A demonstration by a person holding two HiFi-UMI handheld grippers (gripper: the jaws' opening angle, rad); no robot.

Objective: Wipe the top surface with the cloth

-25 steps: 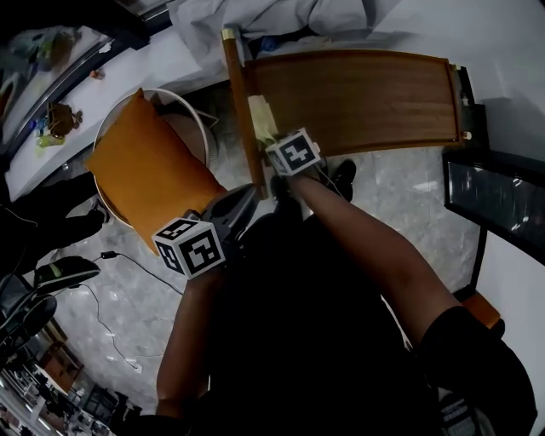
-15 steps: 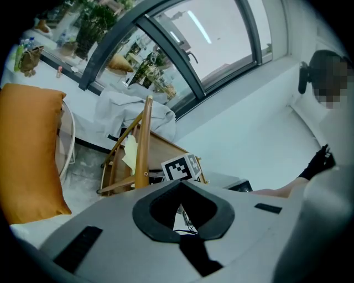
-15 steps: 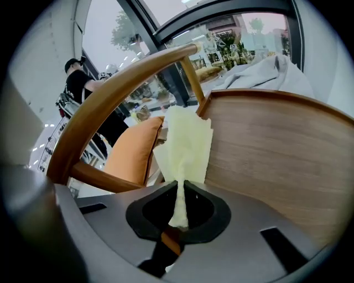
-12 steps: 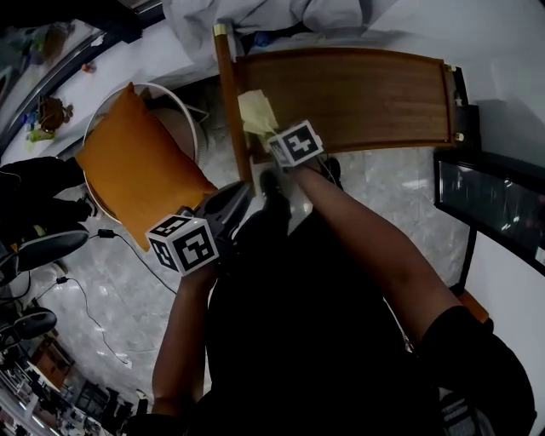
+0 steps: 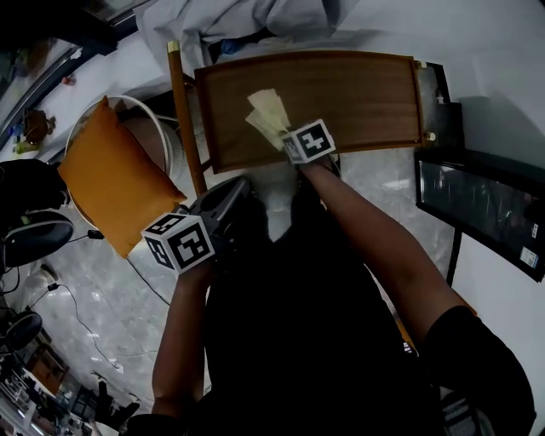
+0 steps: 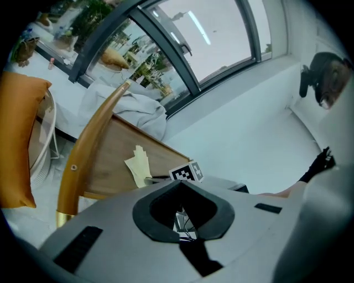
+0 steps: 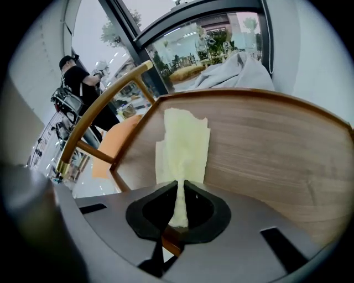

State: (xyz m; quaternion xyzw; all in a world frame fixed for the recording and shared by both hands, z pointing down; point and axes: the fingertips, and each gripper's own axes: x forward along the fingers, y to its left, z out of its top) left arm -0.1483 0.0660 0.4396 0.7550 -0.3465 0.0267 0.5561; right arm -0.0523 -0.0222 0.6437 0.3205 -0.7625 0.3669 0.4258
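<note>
The brown wooden top (image 5: pixel 358 94) fills the upper middle of the head view. A pale yellow cloth (image 5: pixel 268 115) lies flat on its left half, trailing forward from my right gripper (image 5: pixel 291 134), which is shut on the cloth's near end. In the right gripper view the cloth (image 7: pixel 185 146) spreads over the wood (image 7: pixel 276 143) and narrows to a pinched strip between the jaws of the right gripper (image 7: pixel 178 190). My left gripper (image 5: pixel 237 187) hangs below the top's near left corner, off the wood. In its own view the left gripper (image 6: pixel 180 185) is shut with nothing in it.
An orange cushion (image 5: pixel 111 183) rests on a white round chair (image 5: pixel 166 140) to the left. A curved wooden rail (image 5: pixel 186 119) runs along the top's left side. Grey-white fabric (image 5: pixel 247 21) is piled behind. A dark glass-fronted cabinet (image 5: pixel 481 213) stands at right. A person (image 7: pixel 77 83) stands far off.
My right gripper has carried the cloth from the top's left edge rightward onto the wood. The left gripper has stayed low and shut.
</note>
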